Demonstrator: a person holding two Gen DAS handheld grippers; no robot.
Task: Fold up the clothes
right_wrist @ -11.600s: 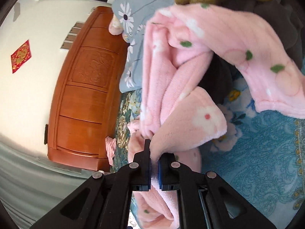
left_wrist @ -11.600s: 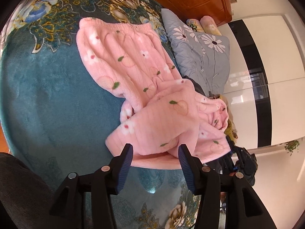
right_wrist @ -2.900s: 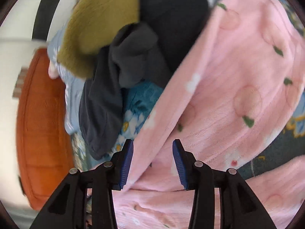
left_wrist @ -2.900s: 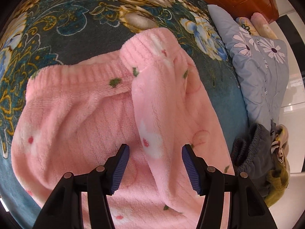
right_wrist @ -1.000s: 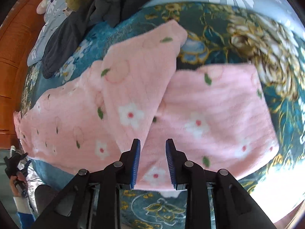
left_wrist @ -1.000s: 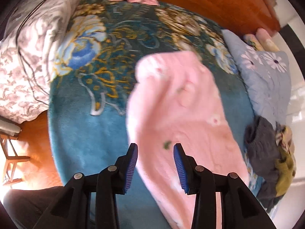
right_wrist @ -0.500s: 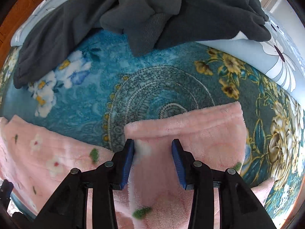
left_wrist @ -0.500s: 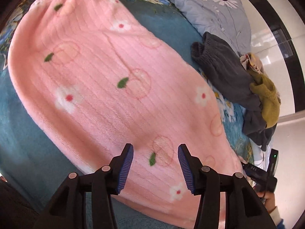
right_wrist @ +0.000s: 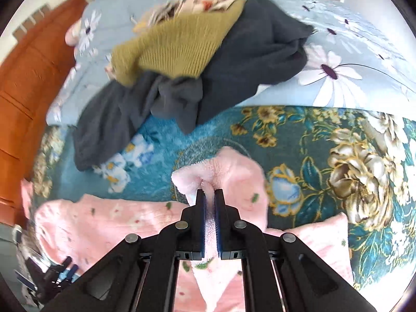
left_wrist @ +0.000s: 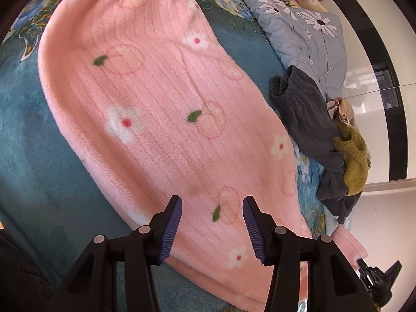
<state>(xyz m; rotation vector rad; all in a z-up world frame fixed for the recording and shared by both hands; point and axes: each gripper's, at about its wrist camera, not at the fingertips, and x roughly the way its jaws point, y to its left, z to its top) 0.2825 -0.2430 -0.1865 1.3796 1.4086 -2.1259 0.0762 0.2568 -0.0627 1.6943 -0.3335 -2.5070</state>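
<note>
**Hidden, cropped or unclear**

- Pink fleece garment (left_wrist: 161, 119): top end cut off by the left wrist view's upper edge; near end hidden behind the left gripper (left_wrist: 212, 221). In the right wrist view, its pinched edge is buried between the right gripper (right_wrist: 210, 197) pads.
- Olive knit (right_wrist: 182, 44): motion-blurred; garment type cannot be told.
- Dark grey clothing (right_wrist: 254, 59): heaped, piece count unclear.
- Black device (left_wrist: 377, 278): cropped at the lower right rim.

pink fleece garment (left_wrist: 161, 109): white flowers, green leaves, red circles. bed blanket (right_wrist: 325, 140): teal, gold/blue floral. pillow (left_wrist: 306, 31): grey-blue, white daisies. dark grey clothes (right_wrist: 260, 52), mustard knit (right_wrist: 182, 49).
</note>
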